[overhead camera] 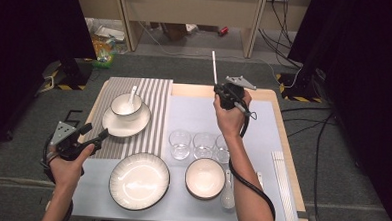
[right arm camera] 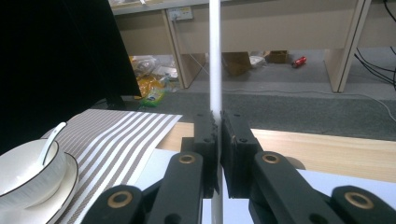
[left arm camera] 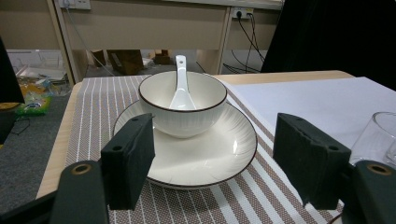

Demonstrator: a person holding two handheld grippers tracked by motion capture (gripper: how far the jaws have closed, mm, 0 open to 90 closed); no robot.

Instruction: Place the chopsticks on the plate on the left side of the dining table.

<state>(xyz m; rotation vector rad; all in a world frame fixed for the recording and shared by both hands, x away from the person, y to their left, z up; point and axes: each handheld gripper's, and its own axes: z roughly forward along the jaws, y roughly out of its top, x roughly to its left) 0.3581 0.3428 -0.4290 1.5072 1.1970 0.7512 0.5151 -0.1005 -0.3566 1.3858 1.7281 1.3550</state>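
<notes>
My right gripper [overhead camera: 216,87] is raised over the far middle of the table, shut on a thin white stick [overhead camera: 214,66] that stands upright out of its jaws. In the right gripper view the stick [right arm camera: 215,56] runs straight up between the pressed pads of the right gripper [right arm camera: 218,126]. My left gripper [overhead camera: 96,134] hovers at the table's left edge, open and holding nothing. In its own view the left gripper [left arm camera: 217,156] faces a white bowl [left arm camera: 182,105] with a white spoon [left arm camera: 180,88] in it, standing on a saucer [left arm camera: 210,154].
The bowl and saucer [overhead camera: 126,125] sit on a striped placemat [overhead camera: 154,103]. Three glasses [overhead camera: 203,145] stand mid-table. Near the front lie a large plate [overhead camera: 139,180], a bowl [overhead camera: 204,177] and a spoon [overhead camera: 228,192]. Several white sticks [overhead camera: 283,184] lie along the right edge.
</notes>
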